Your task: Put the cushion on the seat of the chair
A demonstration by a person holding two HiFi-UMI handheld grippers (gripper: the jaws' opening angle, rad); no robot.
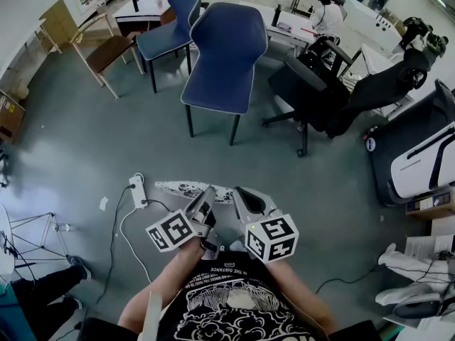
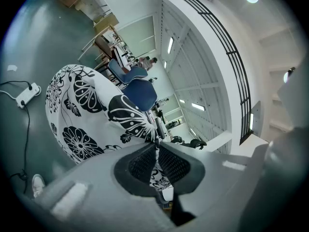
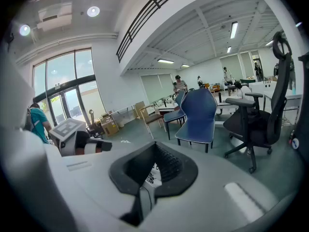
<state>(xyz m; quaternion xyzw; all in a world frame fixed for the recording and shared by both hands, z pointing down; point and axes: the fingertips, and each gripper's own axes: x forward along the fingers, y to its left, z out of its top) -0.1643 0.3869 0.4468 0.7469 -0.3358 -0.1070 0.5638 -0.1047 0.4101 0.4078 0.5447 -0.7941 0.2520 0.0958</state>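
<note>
The left gripper (image 1: 204, 206) was clenched on an edge of the white cushion printed with black flowers and butterflies (image 2: 82, 115), the fabric pinched between its pads. The right gripper (image 1: 245, 199) was closed on the same edge just beside it, a scrap of the print showing between its jaws. The cushion hung ahead of both, its long side running off to the person's left. The dark blue moulded chair on black legs (image 1: 224, 55) stood straight ahead across the grey floor, well apart and about equally far from either hand. Its seat lay bare; no container bore on the move.
</note>
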